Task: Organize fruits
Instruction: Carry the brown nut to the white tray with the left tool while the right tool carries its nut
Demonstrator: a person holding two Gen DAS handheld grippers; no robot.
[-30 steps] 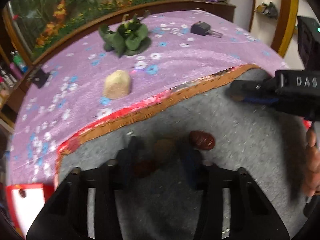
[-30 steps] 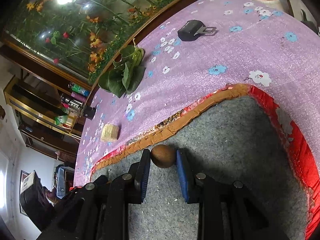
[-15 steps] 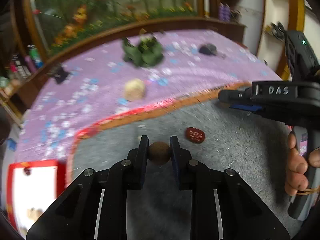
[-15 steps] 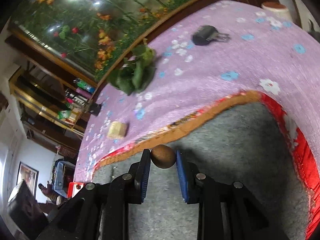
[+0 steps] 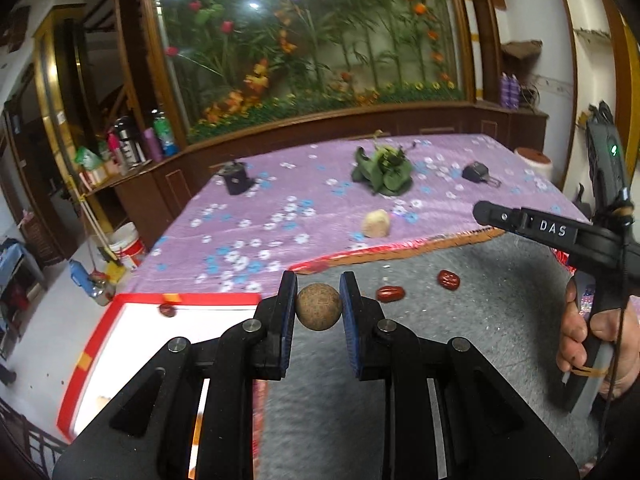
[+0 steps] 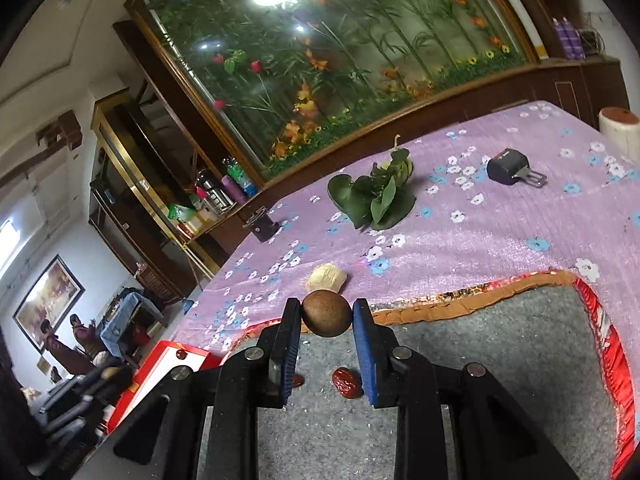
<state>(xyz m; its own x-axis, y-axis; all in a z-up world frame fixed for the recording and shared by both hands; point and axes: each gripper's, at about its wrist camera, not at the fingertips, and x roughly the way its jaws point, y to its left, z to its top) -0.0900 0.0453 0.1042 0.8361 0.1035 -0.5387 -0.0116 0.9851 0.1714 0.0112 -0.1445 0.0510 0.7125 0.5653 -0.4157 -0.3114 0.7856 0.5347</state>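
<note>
Purple floral cloth covers the tabletop [image 5: 256, 216], w/ a grey mat [image 5: 460, 320] nearer. At left a red-rimmed tray [image 5: 120, 320] is seen. Left claw [image 5: 319, 307] is clenched on a brown ball fruit [image 5: 319, 307], lifted clear; right claw [image 6: 326, 318] likewise grips another [image 6: 326, 313]. Two dates [image 5: 390, 294] lie on the mat. Fruits are judged light, hard-shelled, prone to roll; best pinched across the middle.

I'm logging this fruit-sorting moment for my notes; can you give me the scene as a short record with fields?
left gripper: shut on a round brown fruit
right gripper: shut on a second round brown fruit
loose on grey mat: two red dates
red-rimmed tray: one date inside
purple cloth: leafy greens, pale lump
</note>
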